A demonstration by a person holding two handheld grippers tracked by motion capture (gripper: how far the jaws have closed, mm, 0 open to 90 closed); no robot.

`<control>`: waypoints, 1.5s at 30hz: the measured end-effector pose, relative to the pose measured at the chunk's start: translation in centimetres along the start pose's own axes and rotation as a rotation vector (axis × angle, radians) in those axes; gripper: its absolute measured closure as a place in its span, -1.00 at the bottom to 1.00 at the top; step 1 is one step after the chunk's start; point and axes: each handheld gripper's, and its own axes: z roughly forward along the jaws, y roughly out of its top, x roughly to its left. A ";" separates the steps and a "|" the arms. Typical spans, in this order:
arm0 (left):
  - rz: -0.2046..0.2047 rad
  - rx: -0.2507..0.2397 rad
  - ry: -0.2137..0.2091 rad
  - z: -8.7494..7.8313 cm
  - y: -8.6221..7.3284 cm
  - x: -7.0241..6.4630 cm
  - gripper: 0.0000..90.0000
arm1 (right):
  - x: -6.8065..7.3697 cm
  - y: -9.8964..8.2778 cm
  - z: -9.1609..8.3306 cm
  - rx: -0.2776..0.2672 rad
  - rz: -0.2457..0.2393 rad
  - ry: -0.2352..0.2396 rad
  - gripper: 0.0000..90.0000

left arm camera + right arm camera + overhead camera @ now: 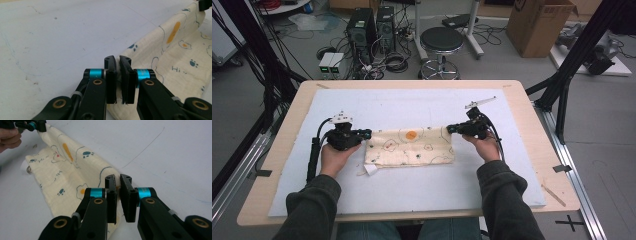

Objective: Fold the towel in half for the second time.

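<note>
Cloth: cream muslin cloth with paw and egg prints (410,147), folded into a band, mid-desk on white mat (412,190) over pale wooden desk (537,120).
Left gripper (117,61): jaws nearly together, pinching cloth's far left corner.
Right gripper (118,180): jaws nearly together, pinching far right corner.
Step, judged: folding; best done lifting both corners level, edge taut.
Containers: none on desk.

Soft matt printed cloth (409,146); matt white sheet (412,192); pale wood table (522,92)
</note>
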 end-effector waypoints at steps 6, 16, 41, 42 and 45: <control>0.009 -0.011 -0.010 -0.4 0.0 -0.3 0.86 | 0.3 -0.1 -0.4 0.004 -0.011 0.006 0.87; 0.025 -0.022 -0.027 -1.0 0.1 -0.9 0.86 | 0.7 -1.2 -0.8 -0.020 -0.009 0.023 0.87; 0.061 0.001 -0.055 -2.1 -2.8 -2.1 0.83 | 2.3 -3.5 -1.4 -0.028 -0.045 0.063 0.87; 0.062 0.007 -0.058 -2.1 -2.9 -2.2 0.83 | 2.3 -3.6 -1.3 -0.025 -0.050 0.062 0.87; 0.087 0.017 -0.060 -2.1 -2.9 -2.6 0.83 | 2.3 -4.2 -1.2 -0.017 -0.047 0.063 0.86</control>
